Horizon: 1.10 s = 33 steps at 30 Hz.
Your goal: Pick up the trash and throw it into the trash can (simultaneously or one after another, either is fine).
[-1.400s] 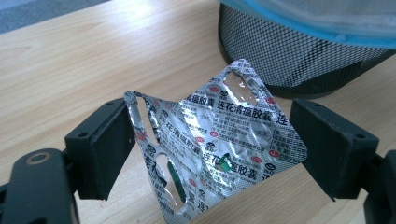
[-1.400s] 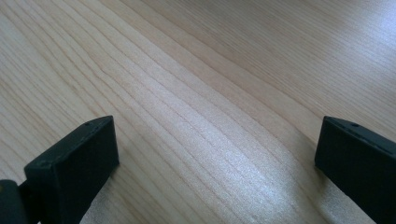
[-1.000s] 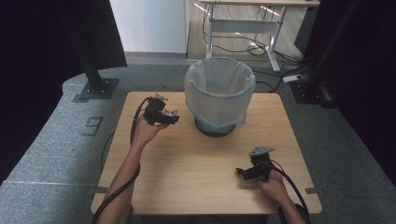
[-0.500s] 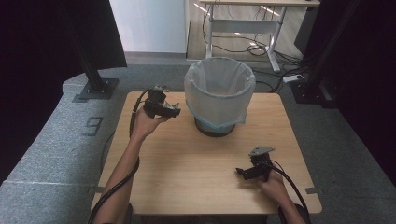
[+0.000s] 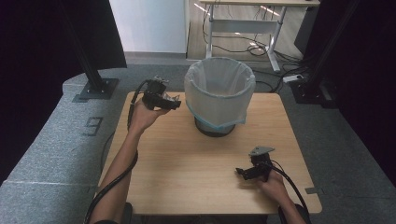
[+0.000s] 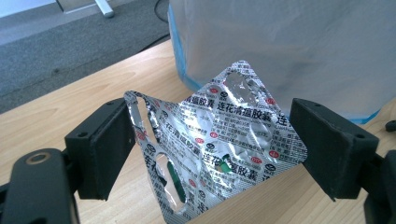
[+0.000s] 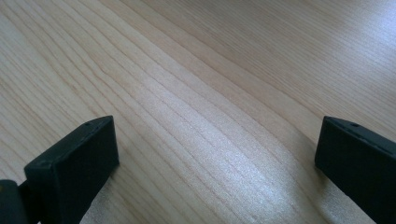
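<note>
**Blister sheet held just short of the bin**

While the right claw (image 5: 243, 171) rests near the worktop's (image 5: 187, 163) near right corner, its jaws spread wide with nothing between them, the work sits farther back. Near the far left corner the left claw (image 6: 212, 154) pinches a crumpled, emptied foil blister sheet (image 6: 219, 140) above the wood, just beside the lined waste bin (image 5: 219, 91) — not yet over its rim. The grip looks slight: the bent foil is caught by its edges, so it could spring loose or, let go too early, drop outside the liner onto the worktop.
</note>
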{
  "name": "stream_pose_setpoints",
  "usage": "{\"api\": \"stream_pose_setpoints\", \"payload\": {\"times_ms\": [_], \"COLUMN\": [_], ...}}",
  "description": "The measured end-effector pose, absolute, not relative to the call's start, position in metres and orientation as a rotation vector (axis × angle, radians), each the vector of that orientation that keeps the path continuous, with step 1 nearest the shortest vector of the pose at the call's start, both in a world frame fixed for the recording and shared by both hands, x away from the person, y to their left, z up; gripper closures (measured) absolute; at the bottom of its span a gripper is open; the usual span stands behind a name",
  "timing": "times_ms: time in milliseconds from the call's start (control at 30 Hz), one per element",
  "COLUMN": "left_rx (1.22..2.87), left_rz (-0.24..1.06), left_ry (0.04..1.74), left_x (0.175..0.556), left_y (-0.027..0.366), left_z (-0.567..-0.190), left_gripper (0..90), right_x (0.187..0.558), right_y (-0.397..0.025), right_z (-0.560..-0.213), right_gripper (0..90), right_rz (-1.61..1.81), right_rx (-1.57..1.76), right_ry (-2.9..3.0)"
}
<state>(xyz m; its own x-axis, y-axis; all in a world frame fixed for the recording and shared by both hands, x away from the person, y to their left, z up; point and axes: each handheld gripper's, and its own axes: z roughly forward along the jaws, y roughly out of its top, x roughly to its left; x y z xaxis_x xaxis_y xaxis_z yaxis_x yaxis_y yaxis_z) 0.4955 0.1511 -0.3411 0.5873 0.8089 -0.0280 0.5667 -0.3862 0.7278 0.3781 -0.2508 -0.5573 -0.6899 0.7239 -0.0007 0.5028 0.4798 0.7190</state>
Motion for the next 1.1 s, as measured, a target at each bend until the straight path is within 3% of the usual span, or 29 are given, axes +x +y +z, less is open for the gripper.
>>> {"api": "stream_pose_setpoints", "payload": {"times_ms": [1100], "left_rx": [2.105], "left_rz": [0.439], "left_ry": [1.025], "left_x": [0.499], "left_y": [0.127], "left_z": [-0.269], "left_gripper": [16.0], "right_x": [0.378], "right_y": [-0.251], "right_z": [-0.557], "right_gripper": [0.0], "right_rz": [1.029], "right_rx": [1.037], "right_ry": [2.426]}}
